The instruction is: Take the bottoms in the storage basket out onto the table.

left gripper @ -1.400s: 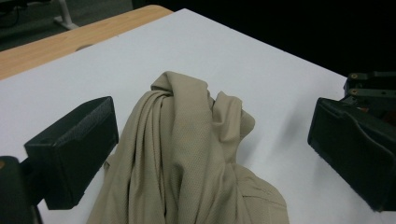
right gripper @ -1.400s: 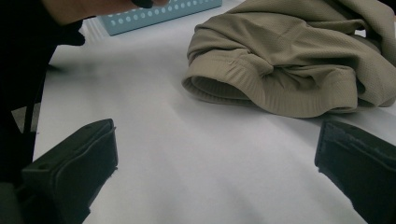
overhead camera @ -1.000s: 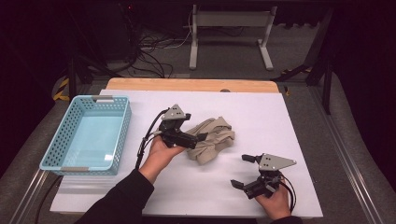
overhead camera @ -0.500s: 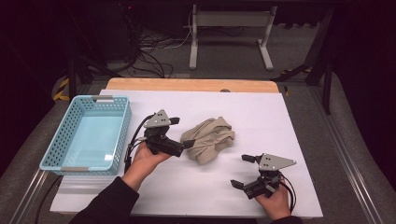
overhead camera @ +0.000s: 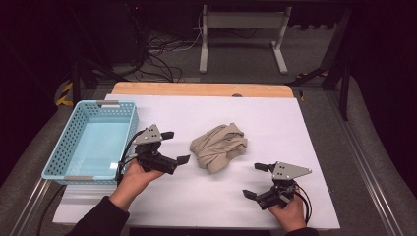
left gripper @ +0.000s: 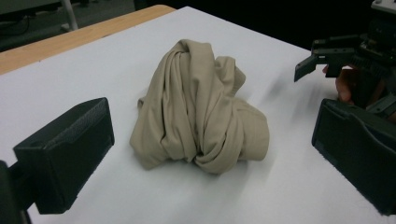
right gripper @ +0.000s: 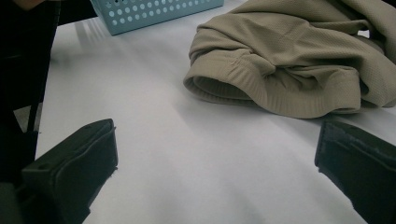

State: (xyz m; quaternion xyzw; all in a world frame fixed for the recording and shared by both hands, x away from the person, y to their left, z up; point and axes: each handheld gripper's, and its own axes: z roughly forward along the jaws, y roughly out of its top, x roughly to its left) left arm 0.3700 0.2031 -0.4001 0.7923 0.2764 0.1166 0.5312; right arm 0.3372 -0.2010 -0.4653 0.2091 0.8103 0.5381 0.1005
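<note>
One white table (overhead camera: pixel 314 128) fills most of the high view, light wood strip along its far edge. Blue basket (overhead camera: pixel 93 142) sits at the table's left side, nothing inside. Crumpled beige cloth (overhead camera: pixel 219 146) lies near the table's middle, touching neither claw. Left gripper (overhead camera: pixel 174 146) sits between basket and cloth, jaws spread, aimed at the cloth. Right gripper (overhead camera: pixel 256 180) is near the front edge, right of the cloth, jaws spread, holding nothing.

A crumpled beige cloth (left gripper: pixel 201 107) is framed between the left gripper's (left gripper: pixel 215 154) wide-spread jaws; the right gripper (left gripper: pixel 327 58) is seen beyond.
</note>
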